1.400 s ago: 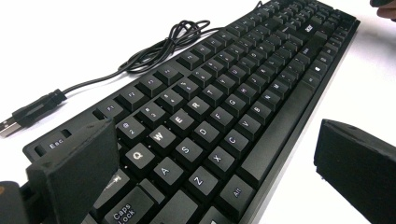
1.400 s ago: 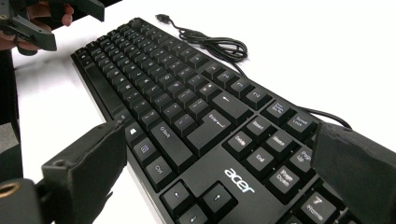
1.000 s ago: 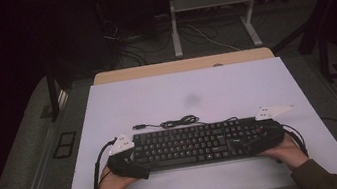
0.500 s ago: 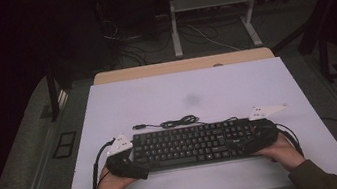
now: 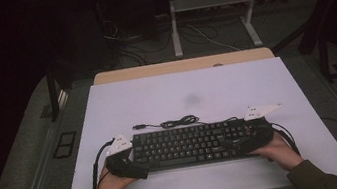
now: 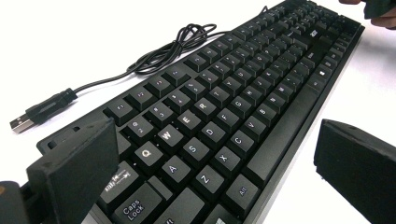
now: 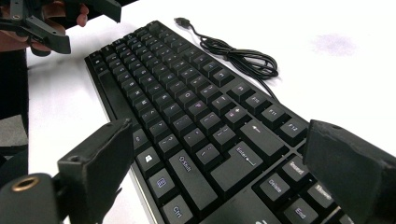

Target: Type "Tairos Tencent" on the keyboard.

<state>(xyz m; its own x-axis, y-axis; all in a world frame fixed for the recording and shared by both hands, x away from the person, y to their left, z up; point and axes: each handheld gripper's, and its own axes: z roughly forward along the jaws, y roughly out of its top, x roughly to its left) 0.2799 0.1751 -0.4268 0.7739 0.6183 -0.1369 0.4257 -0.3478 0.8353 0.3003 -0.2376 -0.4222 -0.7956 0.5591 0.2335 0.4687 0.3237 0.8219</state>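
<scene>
Straddling: both grippers bracket the ends of a black keyboard (image 5: 191, 144) that lies flat near the front edge of the white worktop (image 5: 156, 96).

High view, left: the left gripper (image 5: 125, 162) sits at the keyboard's left end, angled inward, with the hand (image 5: 110, 184) behind it by the front edge.

High view, right: the right gripper (image 5: 249, 137) reaches over the keyboard's right end; compared with a second ago it has slid inward and its grey plate has drifted toward the keys, while the keyboard itself has not moved.

High view, cable: the keyboard's loose cable (image 5: 175, 122) is coiled just behind the back edge of the keyboard, plug lying free on the worktop.

Left gripper view: jaws spread wide, one over the back left corner near the Tab key, the other off the front edge beside the Alt key; neither visibly clamps the case.

Right gripper view: jaws likewise spread, one in front of the Ctrl key, the other over the far right block beyond Enter; the USB plug (image 7: 181, 21) lies beyond.

Meaning: the right side appears to have just settled into place, so a two-ended pinch and lift looks imminent, not yet begun.
</scene>
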